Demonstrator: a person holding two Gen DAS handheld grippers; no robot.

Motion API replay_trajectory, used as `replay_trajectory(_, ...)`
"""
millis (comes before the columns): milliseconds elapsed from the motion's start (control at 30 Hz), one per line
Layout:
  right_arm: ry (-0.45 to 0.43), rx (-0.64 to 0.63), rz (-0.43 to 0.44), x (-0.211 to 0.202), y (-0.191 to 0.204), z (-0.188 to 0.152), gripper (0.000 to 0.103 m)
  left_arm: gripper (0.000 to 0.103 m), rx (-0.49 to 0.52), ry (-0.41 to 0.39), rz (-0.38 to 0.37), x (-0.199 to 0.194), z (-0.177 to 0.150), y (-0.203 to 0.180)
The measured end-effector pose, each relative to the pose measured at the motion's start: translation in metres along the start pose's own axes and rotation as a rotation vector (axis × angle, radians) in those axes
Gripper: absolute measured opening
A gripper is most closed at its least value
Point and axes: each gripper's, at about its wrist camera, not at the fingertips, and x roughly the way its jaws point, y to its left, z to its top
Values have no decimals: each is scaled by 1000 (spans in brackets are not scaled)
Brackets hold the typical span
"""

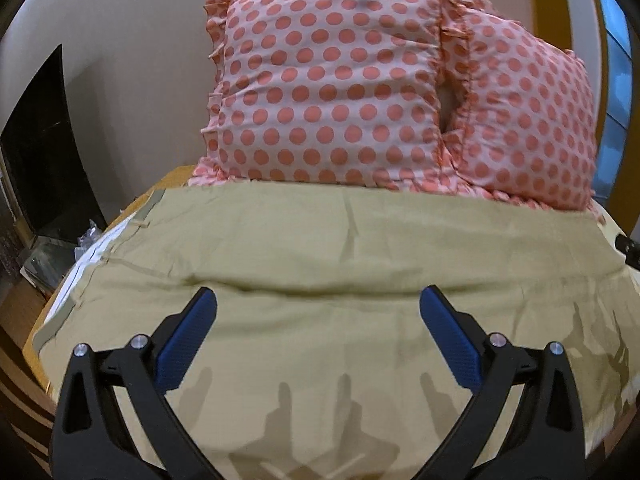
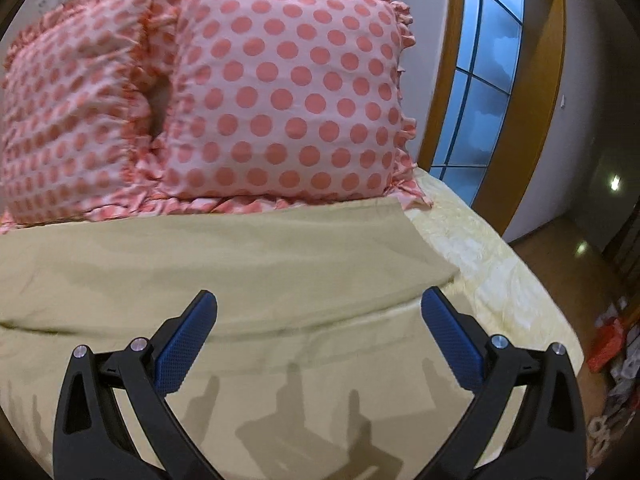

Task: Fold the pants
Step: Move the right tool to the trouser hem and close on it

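Khaki pants point(image 1: 304, 248) lie spread flat across the bed, with a fold ridge running across just beyond the fingertips. Belt loops and the waistband show at the left edge point(image 1: 132, 232). In the right wrist view the pants point(image 2: 224, 256) end at a leg hem on the right. My left gripper point(image 1: 318, 300) is open and empty above the cloth. My right gripper point(image 2: 318, 300) is open and empty above the cloth near the hem end. Both cast shadows on the fabric.
Two pink polka-dot pillows point(image 1: 328, 80) point(image 2: 288, 104) stand against the wall behind the pants. A pale yellow bedsheet point(image 2: 492, 264) shows on the right. A window point(image 2: 480, 92) and wooden floor are right; a dark cabinet point(image 1: 44, 152) is left of the bed.
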Motion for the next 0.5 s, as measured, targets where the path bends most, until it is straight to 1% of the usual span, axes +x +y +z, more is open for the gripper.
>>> replay_trajectory(67,9,-16,-14,17,3,10,102,101,2,-6,15,13,12,-3)
replay_trajectory(200,27,-17,-7,46,5,27,102,101,-7,-16,53,40,27,-9)
replay_trajectory(267,44,-3,21,59,4,33,102,101,-10,-31,66,51,29,-10)
replay_trajectory(333,83,13,29,77,1,40,102,101,-17,-36,74,62,28,-10)
replay_trajectory(433,147,52,12,104,-10,53,102,101,-24,-12,60,76,27,-8)
replay_trajectory(500,226,146,-1,132,-28,65,102,101,-50,-5,36,84,24,-4)
